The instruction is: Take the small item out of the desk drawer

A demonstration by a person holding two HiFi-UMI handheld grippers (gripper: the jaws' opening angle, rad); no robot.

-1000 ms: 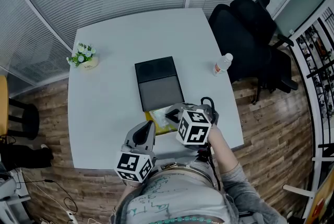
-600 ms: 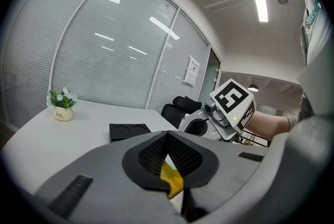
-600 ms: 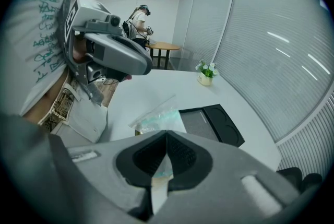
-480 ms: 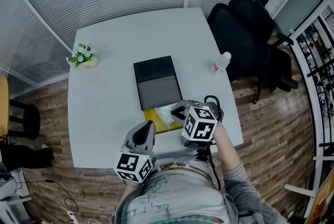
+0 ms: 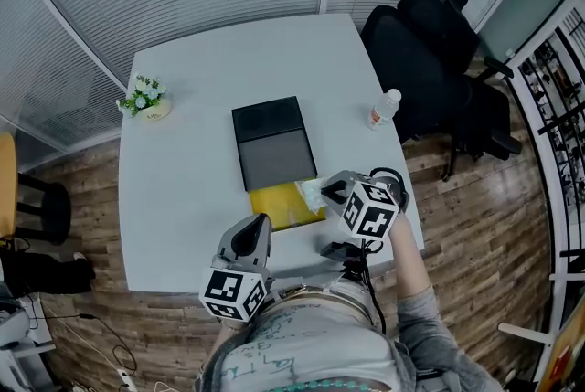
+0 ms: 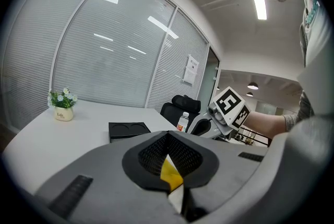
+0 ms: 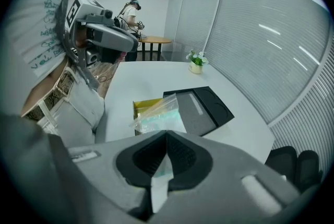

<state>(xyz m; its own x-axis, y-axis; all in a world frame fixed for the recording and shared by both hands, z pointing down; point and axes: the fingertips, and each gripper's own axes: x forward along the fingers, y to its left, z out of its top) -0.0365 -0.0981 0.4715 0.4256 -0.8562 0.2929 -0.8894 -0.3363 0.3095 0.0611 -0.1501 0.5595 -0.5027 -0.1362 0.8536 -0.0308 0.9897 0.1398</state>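
The slick clear plastic bag (image 5: 309,195), pinched by its edge in the right gripper's (image 5: 322,193) shut jaws over the yellow drawer (image 5: 277,211) that the left gripper's (image 5: 259,222) jaws clamp at the white counter's (image 5: 183,162) near edge, could slip back in

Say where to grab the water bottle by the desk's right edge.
Grip the water bottle round its body below the cap, jaws level, coming from the desk's near side. It stands upright, round, slim, close to the desk's edge with the black chair beyond; an approach from the middle might nudge it off.
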